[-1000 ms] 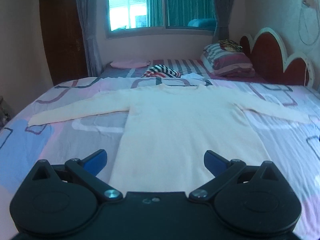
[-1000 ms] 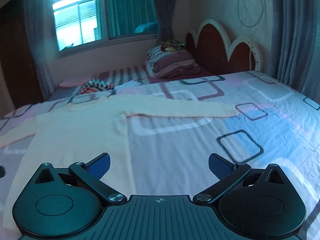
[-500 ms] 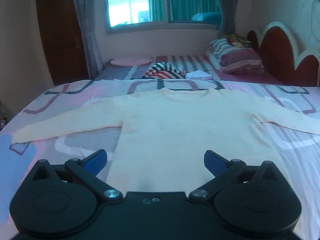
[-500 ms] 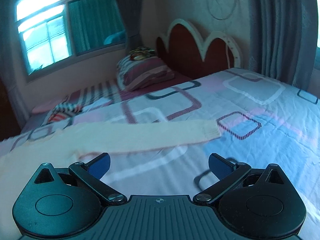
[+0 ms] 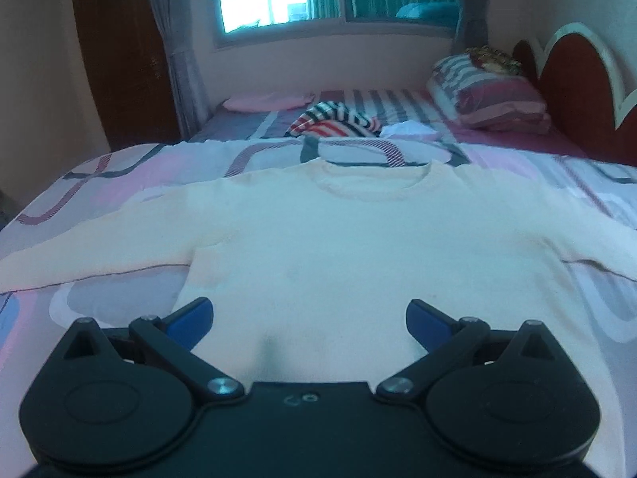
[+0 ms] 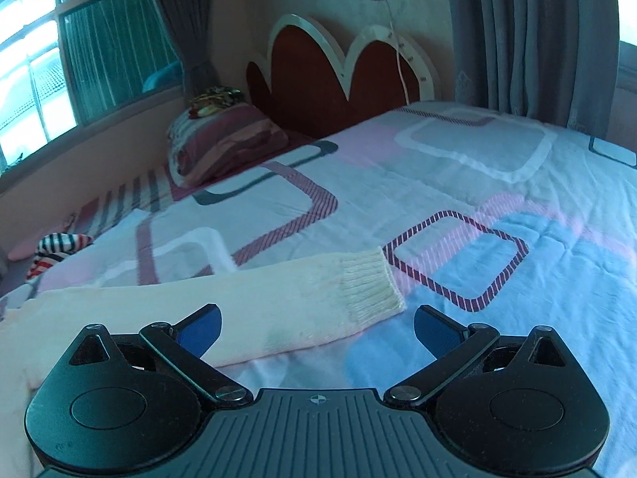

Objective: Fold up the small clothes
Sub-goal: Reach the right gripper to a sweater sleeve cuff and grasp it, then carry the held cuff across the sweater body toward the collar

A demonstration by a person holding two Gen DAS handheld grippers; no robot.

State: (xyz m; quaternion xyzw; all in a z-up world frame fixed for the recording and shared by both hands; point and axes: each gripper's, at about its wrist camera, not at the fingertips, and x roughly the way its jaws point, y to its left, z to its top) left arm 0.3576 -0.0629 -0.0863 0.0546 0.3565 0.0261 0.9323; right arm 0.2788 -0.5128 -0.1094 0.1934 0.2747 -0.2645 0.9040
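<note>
1. Both grippers have moved closer to the cream sweater [image 5: 358,247] lying flat on the bed [image 6: 497,207].
2. Left gripper [image 5: 309,316]: jaws wide apart, holding nothing, over the sweater's body.
3. Right gripper [image 6: 317,324]: equally wide, holding nothing, by the one sleeve cuff [image 6: 368,285].
4. Two grippers, one sweater.

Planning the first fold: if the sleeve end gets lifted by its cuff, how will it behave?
The sleeve looks like soft knit lying limp on the bedspread, so it would probably droop. Its ribbed cuff seems thicker, likely giving the open right tongs some grip.
</note>
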